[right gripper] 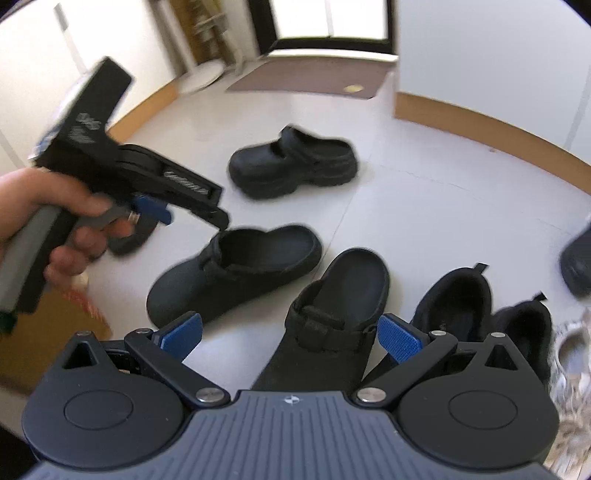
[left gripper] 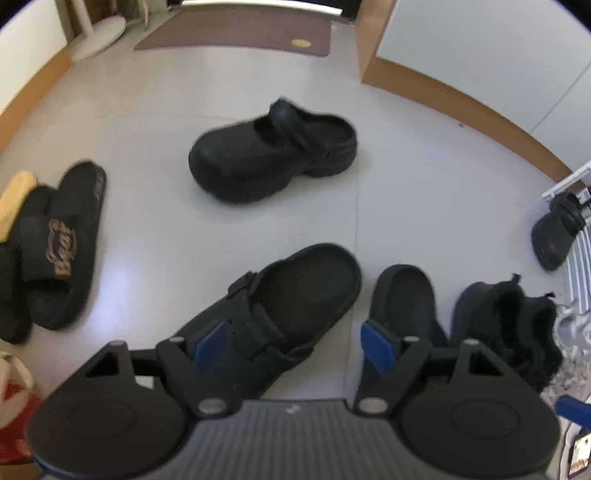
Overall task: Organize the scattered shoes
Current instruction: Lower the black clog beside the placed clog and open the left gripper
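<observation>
Fingers of both grippers spread, nothing between them — shoes all on the floor.

Left gripper [left gripper: 286,343] hangs over the nearer buckle clog [left gripper: 280,314], its blue pads [left gripper: 207,341] standing clear above it; the clog's mate [left gripper: 402,310] lies just beside, heel the same way. Right gripper [right gripper: 291,334] hovers over that mate, jaws apart, not touching. The strap clog [left gripper: 273,155] sits alone, well apart toward the doormat [left gripper: 236,31]; black slides [left gripper: 62,251] overlap at the left, dark sneakers [right gripper: 480,306] at the right. Clogs look like moulded foam — likely light, springy, slightly slick. Best hold, I judge: pinch the heel rim or side wall, not the rounded toe.
</observation>
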A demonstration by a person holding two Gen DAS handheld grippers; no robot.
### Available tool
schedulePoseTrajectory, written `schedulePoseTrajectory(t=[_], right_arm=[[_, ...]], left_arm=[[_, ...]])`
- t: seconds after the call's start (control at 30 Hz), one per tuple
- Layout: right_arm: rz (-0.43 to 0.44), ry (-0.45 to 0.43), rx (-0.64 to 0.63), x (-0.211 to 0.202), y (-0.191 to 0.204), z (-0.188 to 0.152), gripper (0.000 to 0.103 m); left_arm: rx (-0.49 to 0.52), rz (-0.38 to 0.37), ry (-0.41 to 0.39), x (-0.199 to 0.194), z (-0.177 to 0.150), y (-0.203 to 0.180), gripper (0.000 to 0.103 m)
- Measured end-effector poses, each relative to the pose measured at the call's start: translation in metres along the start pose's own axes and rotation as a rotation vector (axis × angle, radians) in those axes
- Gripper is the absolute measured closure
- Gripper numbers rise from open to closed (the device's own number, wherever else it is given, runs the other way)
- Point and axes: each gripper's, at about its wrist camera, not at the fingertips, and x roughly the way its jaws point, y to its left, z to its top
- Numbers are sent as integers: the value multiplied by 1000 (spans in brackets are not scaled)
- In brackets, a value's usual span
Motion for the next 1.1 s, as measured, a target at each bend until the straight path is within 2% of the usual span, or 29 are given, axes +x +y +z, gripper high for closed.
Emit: schedulePoseTrajectory(t=[0.07,0.13,0.2,0.27,0.33,0.4,0.6,0.8,0.9,1.03,1.1], right_arm=[[3,-20,40,-2,1,3,0],[0,-38,88,-3,2,6,0],[5,-62,174,-3,3,11,0],[-2,-101,204,-5,8,14,0],[-11,-138,209,-6,15,15,0],[-5,-159,267,-5,15,12,0],[21,-170,358,4,17,2,0],[68,-192,372,7,25,2,0],[93,-197,433,14,25,0,0],[104,-182,472,26,28,-8,0],[87,-164,475,38,30,-12,0]], left_arm=[[15,10,5,-20,7,-5,21],[36,59,1,-34,13,-10,21],[56,94,-26,-60,17,-16,20],[67,105,-42,-82,16,-18,19],[61,109,-51,-94,16,-17,19],[18,119,-75,-115,13,-13,19],[-37,142,-119,-153,2,-6,19],[-113,122,-111,-160,-5,5,19],[-138,118,-122,-158,-6,9,18],[-152,104,-95,-133,-2,15,17],[-134,125,-68,-120,0,16,17]])
